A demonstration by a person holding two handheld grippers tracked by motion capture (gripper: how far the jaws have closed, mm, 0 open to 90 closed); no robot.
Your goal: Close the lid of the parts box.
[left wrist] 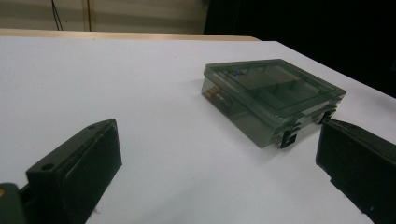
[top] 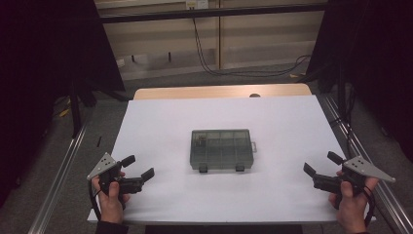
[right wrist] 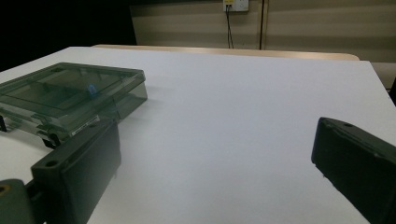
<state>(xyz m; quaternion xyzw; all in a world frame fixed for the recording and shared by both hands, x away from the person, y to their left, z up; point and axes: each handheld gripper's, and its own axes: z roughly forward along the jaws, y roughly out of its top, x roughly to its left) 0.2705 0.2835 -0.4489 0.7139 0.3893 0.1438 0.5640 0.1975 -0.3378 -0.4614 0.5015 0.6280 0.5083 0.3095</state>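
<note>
We've got the grey compartment box [top: 222, 149] lying flat and closed at the middle of the table [top: 160, 122], latches facing the near edge. Our left gripper [top: 140, 166] sits at the near left corner, our right gripper [top: 320, 163] at the near right, both spread wide, grasping nothing.

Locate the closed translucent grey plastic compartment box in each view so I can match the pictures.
High view: the translucent grey plastic compartment box sits mid-table, latches toward the person.
Left gripper view: upper right of centre, latches toward the right jaw.
Right gripper view: far left, just above the left jaw.
Shared landmark: the white table cover with the wooden table edge behind.
</note>
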